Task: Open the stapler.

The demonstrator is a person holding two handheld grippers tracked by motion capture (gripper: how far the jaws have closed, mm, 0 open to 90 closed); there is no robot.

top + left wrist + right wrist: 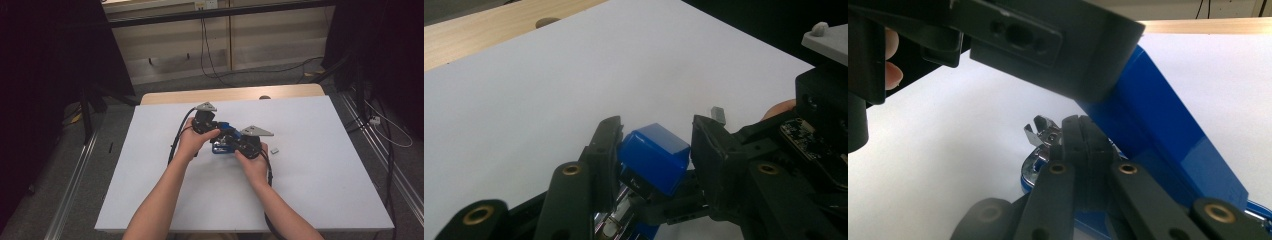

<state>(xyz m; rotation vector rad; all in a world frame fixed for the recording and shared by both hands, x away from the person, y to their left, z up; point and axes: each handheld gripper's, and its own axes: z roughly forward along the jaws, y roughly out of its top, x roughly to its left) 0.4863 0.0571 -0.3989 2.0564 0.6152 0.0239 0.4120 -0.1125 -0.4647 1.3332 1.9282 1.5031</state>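
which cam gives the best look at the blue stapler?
Right gripper view: the blue stapler is close, with its raised blue top arm and chrome metal parts visible. Left gripper view shows its blue end between the left gripper's jaws. High view shows a small blue patch between the two hands.

Table open all round; small grey block nr stapler.

White-topped table, grey floor, dark curtains.
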